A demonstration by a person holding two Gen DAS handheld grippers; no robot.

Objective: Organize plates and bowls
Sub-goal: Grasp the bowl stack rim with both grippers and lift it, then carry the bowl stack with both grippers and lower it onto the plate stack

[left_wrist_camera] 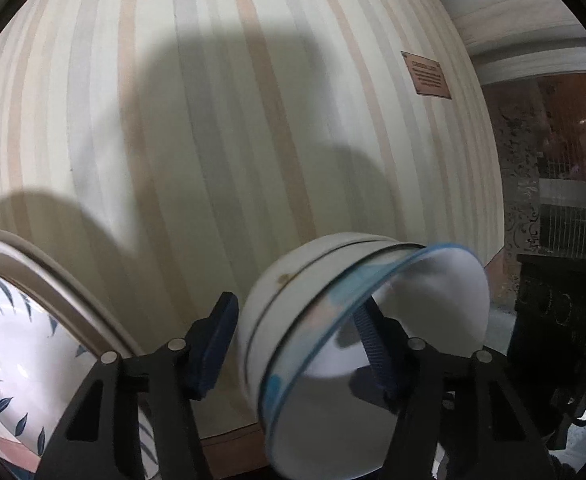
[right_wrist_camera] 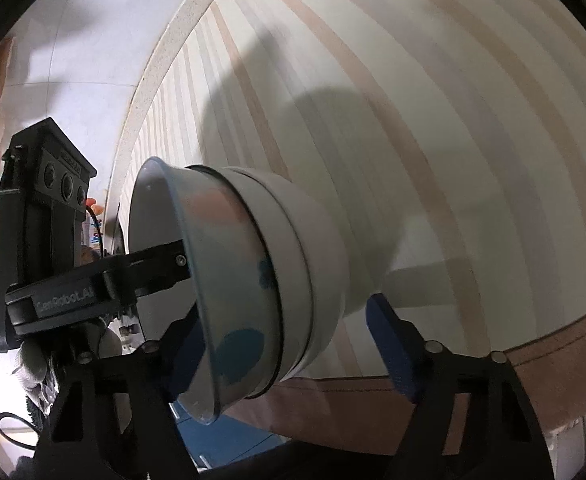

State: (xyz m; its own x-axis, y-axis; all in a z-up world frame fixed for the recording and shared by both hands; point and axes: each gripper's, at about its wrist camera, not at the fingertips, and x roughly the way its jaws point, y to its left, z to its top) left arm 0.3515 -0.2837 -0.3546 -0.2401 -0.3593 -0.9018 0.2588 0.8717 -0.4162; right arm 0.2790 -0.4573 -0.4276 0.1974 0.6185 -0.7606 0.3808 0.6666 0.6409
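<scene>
A stack of white bowls (left_wrist_camera: 269,280), the top one with a blue rim and blue blotches, stands on the striped tablecloth (left_wrist_camera: 213,120). My left gripper (left_wrist_camera: 295,306) straddles the stack's wall. One blue pad sits just outside the wall and the other reaches inside the top bowl, and neither visibly presses. In the right wrist view the same bowl stack (right_wrist_camera: 325,248) lies between the fingers of my right gripper (right_wrist_camera: 285,312). Its left finger is at the rim, and its right pad (right_wrist_camera: 393,344) stands clear of the bowl's base. The left gripper's body (right_wrist_camera: 53,240) reaches in from the left.
A large plate (left_wrist_camera: 13,340) with dark blue leaf marks sits at the lower left, close to my left finger. A small brown plaque (left_wrist_camera: 427,76) lies far across the cloth. The table's brown edge (right_wrist_camera: 553,360) runs near the bowls. A gloved hand (right_wrist_camera: 33,360) holds the left gripper.
</scene>
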